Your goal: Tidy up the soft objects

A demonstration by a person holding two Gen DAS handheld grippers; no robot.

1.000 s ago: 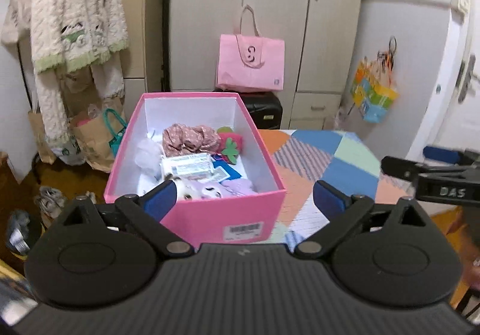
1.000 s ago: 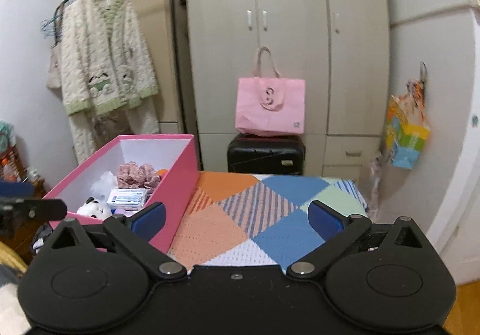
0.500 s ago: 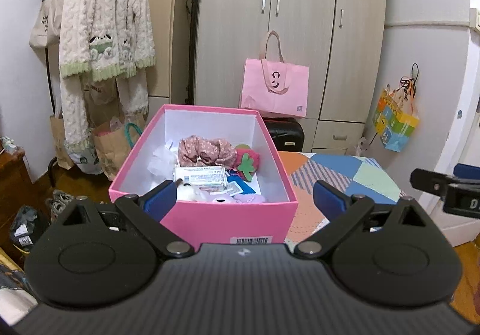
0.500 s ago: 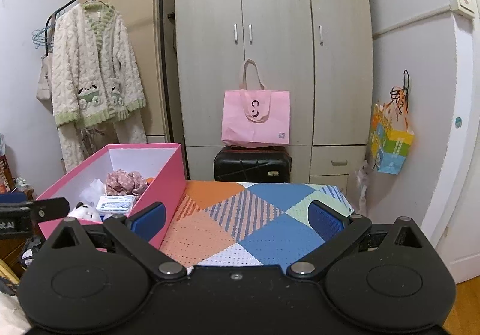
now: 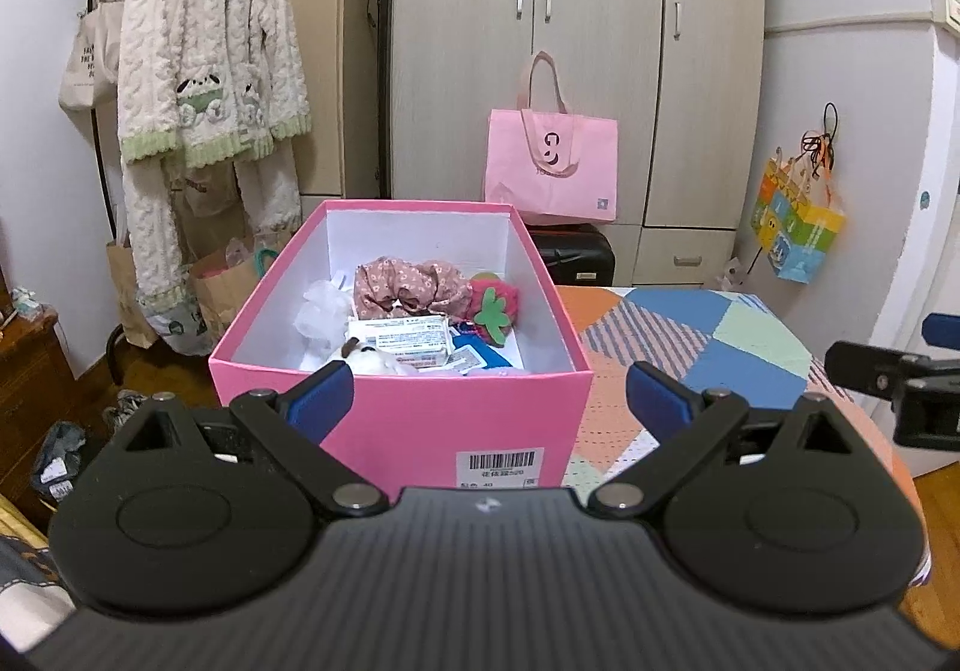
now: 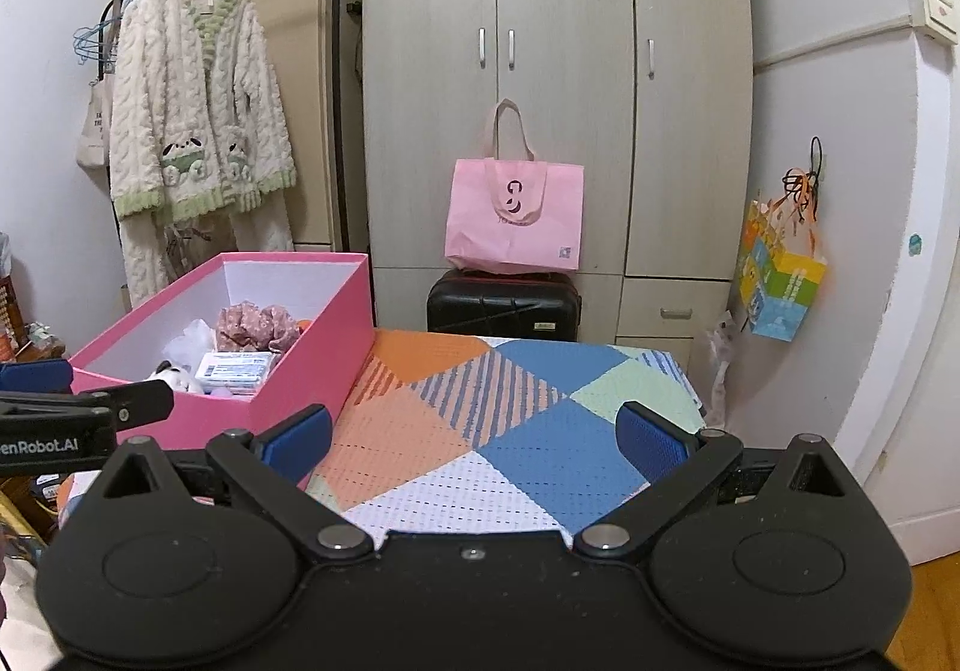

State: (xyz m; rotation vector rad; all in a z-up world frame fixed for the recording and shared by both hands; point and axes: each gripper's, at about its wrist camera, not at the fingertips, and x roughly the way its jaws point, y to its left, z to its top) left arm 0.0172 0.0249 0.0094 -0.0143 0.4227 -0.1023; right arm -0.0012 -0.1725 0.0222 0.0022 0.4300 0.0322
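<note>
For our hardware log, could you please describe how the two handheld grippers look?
Both the left gripper and the right gripper have matte black bodies, round pivot discs, silver rivets and textured blue fingertip pads. White "enRobot.AI" lettering marks the left one's side.

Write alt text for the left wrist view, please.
An open left gripper faces a pink box on a patchwork table cover; the box holds a pink scrunchie, a strawberry plush and packets. Behind it are a wardrobe, a pink bag and a robe.
</note>
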